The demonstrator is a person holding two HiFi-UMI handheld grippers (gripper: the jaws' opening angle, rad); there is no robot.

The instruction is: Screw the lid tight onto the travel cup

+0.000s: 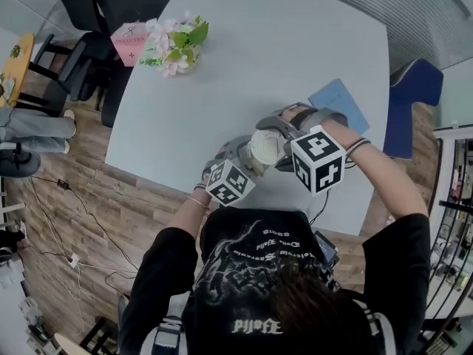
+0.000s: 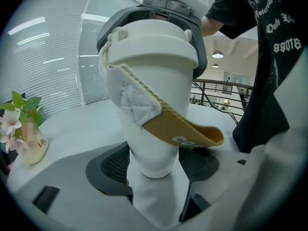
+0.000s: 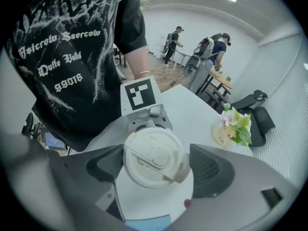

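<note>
A white travel cup (image 1: 264,151) with a tan strap (image 2: 180,129) is held over the near part of the pale table (image 1: 281,43). My left gripper (image 2: 153,170) is shut on the cup's narrow lower body, a dark pad against each side. In the head view the left gripper (image 1: 240,161) reaches in from the left. The white lid (image 3: 154,159) sits on top of the cup. My right gripper (image 3: 156,165) is shut on the lid, its pads at the rim's two sides. In the left gripper view its grey jaws wrap the lid (image 2: 151,40).
A vase of pink flowers (image 1: 176,46) and a pink card (image 1: 129,43) stand at the table's far left. A blue notebook (image 1: 338,103) lies just right of the grippers. Dark chairs (image 1: 96,21) and a blue chair (image 1: 414,102) flank the table. People (image 3: 211,57) stand far off.
</note>
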